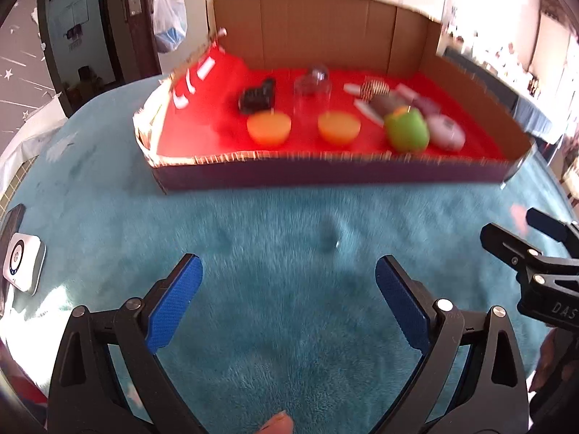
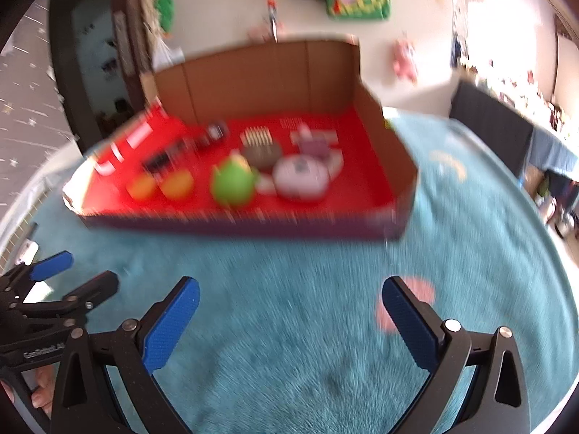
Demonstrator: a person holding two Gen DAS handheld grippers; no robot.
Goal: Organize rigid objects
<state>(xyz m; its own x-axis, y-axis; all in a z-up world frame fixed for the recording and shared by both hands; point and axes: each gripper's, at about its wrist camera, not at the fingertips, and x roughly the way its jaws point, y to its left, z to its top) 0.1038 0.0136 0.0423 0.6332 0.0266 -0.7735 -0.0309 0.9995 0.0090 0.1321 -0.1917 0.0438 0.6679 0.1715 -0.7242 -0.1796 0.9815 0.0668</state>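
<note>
A cardboard box [image 1: 325, 173] with a red floor stands on the teal fleece cover. Inside it lie two orange bowls [image 1: 269, 128] [image 1: 339, 127], a green toy [image 1: 406, 132], a pale round device [image 1: 446, 132], a black object [image 1: 258, 97], a clear cup [image 1: 312, 90] and a brown brush-like item [image 1: 376, 90]. My left gripper [image 1: 288, 282] is open over bare fleece, short of the box. My right gripper [image 2: 290, 305] is open too, empty, also short of the box [image 2: 253, 222]. The green toy [image 2: 233, 182] and pale device [image 2: 301, 177] show blurred there.
A white square gadget [image 1: 22, 262] lies at the left edge of the cover. A pink patch [image 2: 419, 291] is on the fleece by the right gripper. A doorway and a hanging plastic bag [image 1: 169, 21] are behind the box.
</note>
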